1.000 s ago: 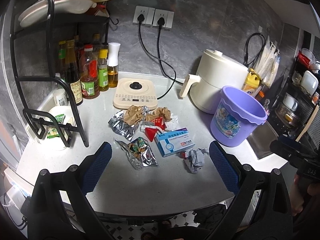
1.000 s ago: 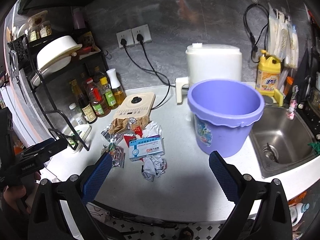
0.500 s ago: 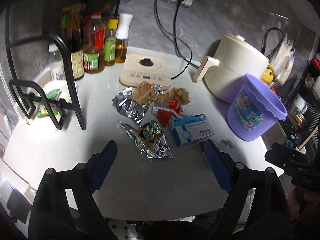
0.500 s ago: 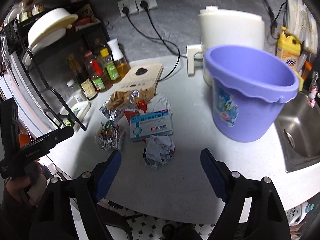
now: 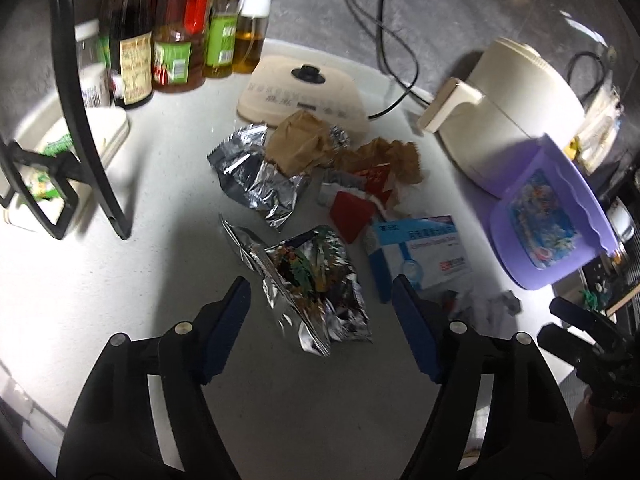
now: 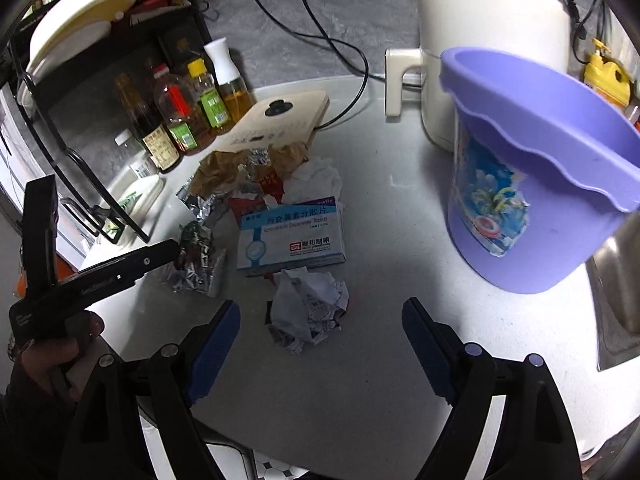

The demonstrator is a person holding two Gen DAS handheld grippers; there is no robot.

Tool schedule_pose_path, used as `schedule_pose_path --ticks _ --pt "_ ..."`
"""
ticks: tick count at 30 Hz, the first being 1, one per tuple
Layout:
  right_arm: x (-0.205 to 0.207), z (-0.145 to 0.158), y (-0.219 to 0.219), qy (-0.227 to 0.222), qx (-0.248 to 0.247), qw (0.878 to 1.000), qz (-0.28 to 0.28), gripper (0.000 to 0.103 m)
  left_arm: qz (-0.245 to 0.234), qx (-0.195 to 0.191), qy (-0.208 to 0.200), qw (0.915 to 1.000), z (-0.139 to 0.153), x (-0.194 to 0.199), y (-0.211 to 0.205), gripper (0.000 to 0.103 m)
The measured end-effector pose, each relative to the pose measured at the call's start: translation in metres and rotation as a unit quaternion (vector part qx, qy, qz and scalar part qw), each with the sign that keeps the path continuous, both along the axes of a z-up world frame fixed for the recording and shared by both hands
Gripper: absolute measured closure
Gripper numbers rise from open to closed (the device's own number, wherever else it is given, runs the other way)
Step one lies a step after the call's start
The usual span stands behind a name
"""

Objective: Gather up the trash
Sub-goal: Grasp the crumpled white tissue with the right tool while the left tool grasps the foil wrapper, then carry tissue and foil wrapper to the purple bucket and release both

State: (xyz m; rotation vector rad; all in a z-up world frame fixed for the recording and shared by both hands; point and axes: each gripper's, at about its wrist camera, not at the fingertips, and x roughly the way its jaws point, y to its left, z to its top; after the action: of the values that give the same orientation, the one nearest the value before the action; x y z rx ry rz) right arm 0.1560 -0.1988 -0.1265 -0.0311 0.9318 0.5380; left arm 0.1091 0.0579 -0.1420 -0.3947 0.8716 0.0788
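Left gripper (image 5: 320, 300): jaws spread wide, holding nothing; poised over the crumpled foil snack wrapper (image 5: 316, 284), which sits between its blue pads

Right gripper (image 6: 320, 320): jaws wide apart, empty; the crumpled white paper (image 6: 308, 304) lies on the counter (image 6: 400, 360) between its fingertips

Trash pile: blue-and-white medicine box (image 6: 292, 236) just behind the paper; brown paper (image 5: 300, 144), silver foil bag (image 5: 256, 176) and red scraps (image 5: 352, 212) farther back, near the beige cooker (image 5: 304, 88)

Purple bucket (image 6: 540, 172): upright on the counter, right of the pile, near the sink
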Motion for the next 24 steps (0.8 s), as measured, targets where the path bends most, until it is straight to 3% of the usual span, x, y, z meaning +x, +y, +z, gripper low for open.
schedule_pose_path --ticks 7,12,15,17,19,21,24 --pt "0.02 -0.021 0.019 0.008 -0.019 1.0 0.021 0.015 0.013 -0.032 0.028 0.999 -0.031 0.019 0.004 0.033" --pt "0.027 -0.037 0.031 0.019 -0.026 0.999 0.032 0.015 0.021 -0.039 0.027 0.9987 -0.031 0.016 0.004 0.065" --pt "0.029 -0.045 0.037 0.021 -0.03 0.999 0.04 0.017 0.026 -0.034 0.019 0.9989 -0.023 0.011 0.006 0.073" --pt "0.031 -0.049 0.039 0.026 -0.03 0.998 0.048 0.029 0.034 -0.03 0.017 0.9988 -0.016 0.004 0.009 0.074" --pt "0.035 -0.055 0.042 0.048 -0.025 0.997 0.062 0.054 0.044 -0.027 0.012 0.9986 -0.008 -0.003 0.013 0.074" --pt "0.036 -0.053 0.041 0.057 -0.011 0.996 0.067 0.062 0.05 -0.024 0.008 0.9984 0.0 -0.008 0.014 0.074" --pt "0.038 -0.042 0.039 0.046 0.004 0.996 0.072 0.065 0.053 -0.015 -0.007 0.9984 0.016 -0.015 0.016 0.074"
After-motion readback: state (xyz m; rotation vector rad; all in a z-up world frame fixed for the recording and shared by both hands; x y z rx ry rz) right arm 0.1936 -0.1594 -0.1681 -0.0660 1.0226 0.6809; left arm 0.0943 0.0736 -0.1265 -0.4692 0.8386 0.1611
